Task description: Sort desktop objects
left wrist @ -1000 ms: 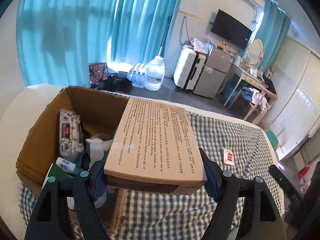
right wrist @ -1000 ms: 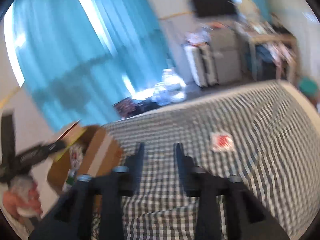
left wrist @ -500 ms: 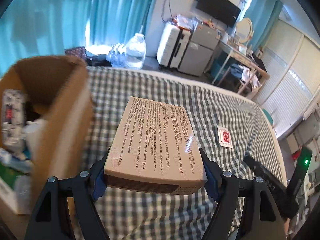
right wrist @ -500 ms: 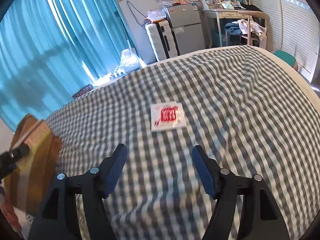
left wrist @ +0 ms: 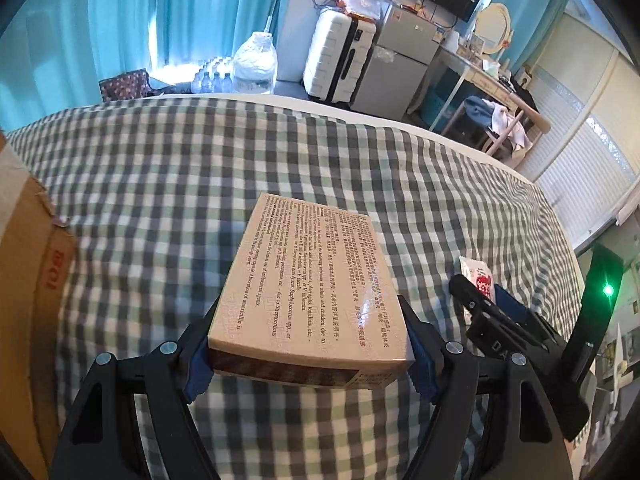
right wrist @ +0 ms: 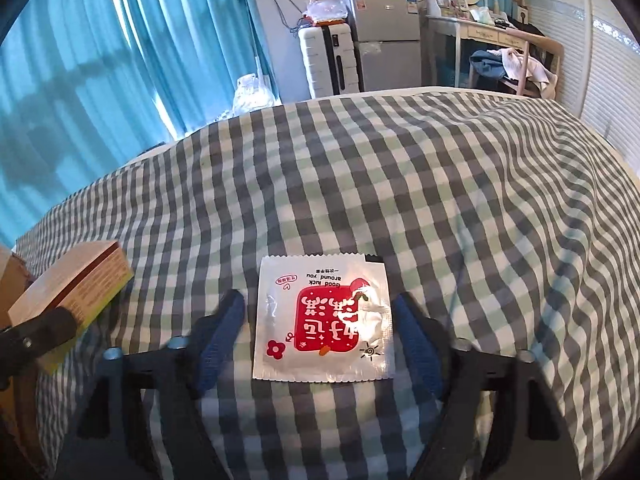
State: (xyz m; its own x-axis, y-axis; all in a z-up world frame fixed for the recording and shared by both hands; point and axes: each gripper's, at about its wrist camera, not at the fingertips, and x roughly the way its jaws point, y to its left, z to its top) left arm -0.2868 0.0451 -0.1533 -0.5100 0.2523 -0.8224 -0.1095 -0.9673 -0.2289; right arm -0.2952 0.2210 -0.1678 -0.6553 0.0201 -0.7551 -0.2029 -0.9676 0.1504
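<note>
So, progress check: the sorting looks partly done at best. A tan printed box (left wrist: 310, 300) is clamped between the blue pads of the left gripper (left wrist: 308, 354) and held up off the checked cloth (left wrist: 160, 184), so that one is picked but not yet put anywhere. A cardboard carton (left wrist: 28, 280) is seen at the far left edge of the left wrist view, and it is probably the drop-off spot, though its inside is not shown here, so what has already been sorted can't be told.

Still left on the cloth is a flat foil sachet (right wrist: 322, 318). It is framed by the right gripper (right wrist: 320, 332), whose jaws are spread wide with one finger on each side of the packet and nothing gripped. Whether the fingertips are actually touching the cloth is hard to say from this angle. No other loose items are spotted on the cloth in either view.

As for looks: the box is a flat medicine-style carton, covered in small black text on top, with a dark brown band along the near edge and a yellowish side panel seen from the right wrist view. The sachet is square, silvery-white, crinkled and shiny, with serrated edges and a big red label with white characters plus a tiny red flower.
</note>
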